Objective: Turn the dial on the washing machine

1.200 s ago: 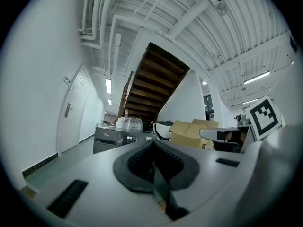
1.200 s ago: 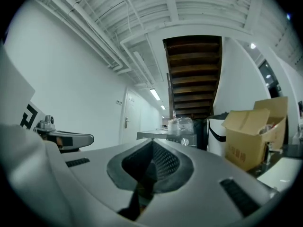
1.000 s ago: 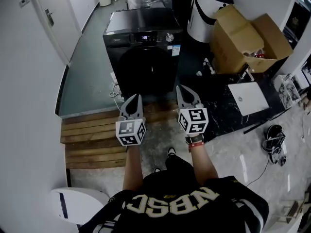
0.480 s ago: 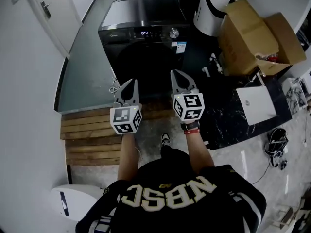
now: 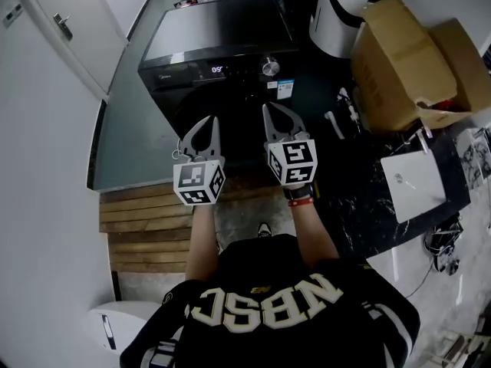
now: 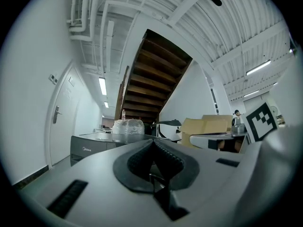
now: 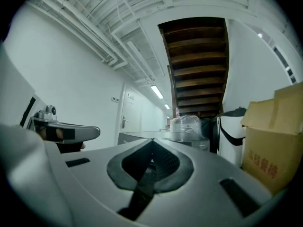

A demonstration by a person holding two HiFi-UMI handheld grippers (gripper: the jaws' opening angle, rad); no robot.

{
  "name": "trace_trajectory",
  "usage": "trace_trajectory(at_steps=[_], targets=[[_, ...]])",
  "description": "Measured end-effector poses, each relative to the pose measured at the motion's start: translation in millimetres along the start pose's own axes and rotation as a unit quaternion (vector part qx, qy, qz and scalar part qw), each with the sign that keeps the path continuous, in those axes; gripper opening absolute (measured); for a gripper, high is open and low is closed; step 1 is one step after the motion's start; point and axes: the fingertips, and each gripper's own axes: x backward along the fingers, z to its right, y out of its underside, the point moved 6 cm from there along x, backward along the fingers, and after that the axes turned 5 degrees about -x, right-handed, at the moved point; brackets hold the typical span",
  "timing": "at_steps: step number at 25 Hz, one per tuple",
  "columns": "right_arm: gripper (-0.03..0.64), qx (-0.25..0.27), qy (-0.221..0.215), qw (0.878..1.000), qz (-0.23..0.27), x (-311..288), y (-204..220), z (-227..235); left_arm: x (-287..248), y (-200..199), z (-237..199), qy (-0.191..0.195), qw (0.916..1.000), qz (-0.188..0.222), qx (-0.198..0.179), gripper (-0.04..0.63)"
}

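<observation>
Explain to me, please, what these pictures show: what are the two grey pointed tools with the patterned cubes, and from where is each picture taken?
A person faces a black washing machine, holding a two-jaw tool in each hand: the left gripper and the right gripper. The wide picture comes from a camera on the person's head; the other two from cameras riding on the grippers. Both have jaws together and hold nothing. The dial is untouched, ahead of them.
</observation>
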Motion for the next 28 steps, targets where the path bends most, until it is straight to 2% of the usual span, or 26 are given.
trace_trajectory(at_steps=[9,14,23,28], targets=[[0.011,0.011,0.007,1.000,-0.013,-47,15,52,-68,25,7,0.017,0.9998,-0.009,0.003,0.014],[0.028,0.036,0.017,0.999,-0.026,-76,21,70,-95,40,0,0.028,0.9994,-0.019,0.012,0.014],[0.110,0.141,0.040,0.987,-0.061,-135,23,92,-136,55,-18,0.062,0.9974,-0.034,0.013,0.014],[0.178,0.215,0.029,0.970,-0.109,-162,41,98,-146,66,-28,0.074,0.9962,-0.043,0.018,0.014]])
